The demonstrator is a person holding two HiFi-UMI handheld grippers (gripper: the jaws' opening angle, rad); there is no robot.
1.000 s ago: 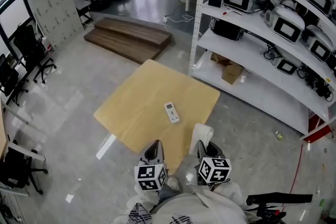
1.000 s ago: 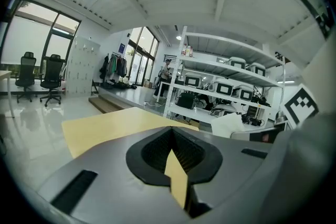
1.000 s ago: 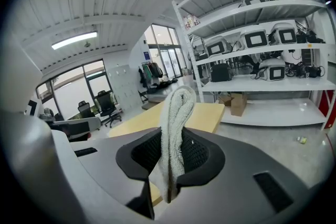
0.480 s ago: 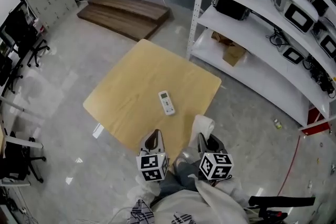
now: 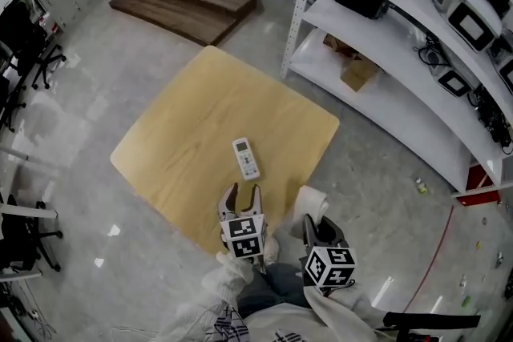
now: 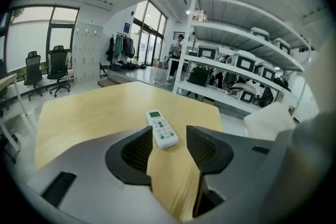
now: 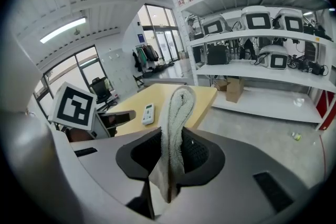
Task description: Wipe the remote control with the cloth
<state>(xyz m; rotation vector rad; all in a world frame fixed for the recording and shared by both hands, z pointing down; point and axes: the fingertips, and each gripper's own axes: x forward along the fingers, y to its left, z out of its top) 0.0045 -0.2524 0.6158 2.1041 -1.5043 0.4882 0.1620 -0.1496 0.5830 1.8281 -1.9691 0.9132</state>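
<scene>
A white remote control [image 5: 245,158] lies near the middle of the square wooden table [image 5: 184,140], long side pointing away from me. My left gripper [image 5: 244,195] hangs over the table's near edge just short of the remote [image 6: 161,129]. Its jaws have just been opening and stand open, with only tabletop between them. My right gripper [image 5: 319,227] is off the table's near right corner, shut on a white folded cloth [image 5: 309,204]. The cloth [image 7: 176,123] stands up from between the jaws of the right gripper [image 7: 176,136].
A white shelving rack [image 5: 417,4] with several appliances runs along the right. A cardboard box [image 5: 357,72] sits on its low shelf. A low wooden platform [image 5: 184,4] lies beyond the table. Office chairs [image 5: 24,52] stand at the left.
My left gripper has moved forward and down over the table's near edge toward the remote, and its jaws have gone from shut to open. The right gripper has sunk a little with the cloth.
</scene>
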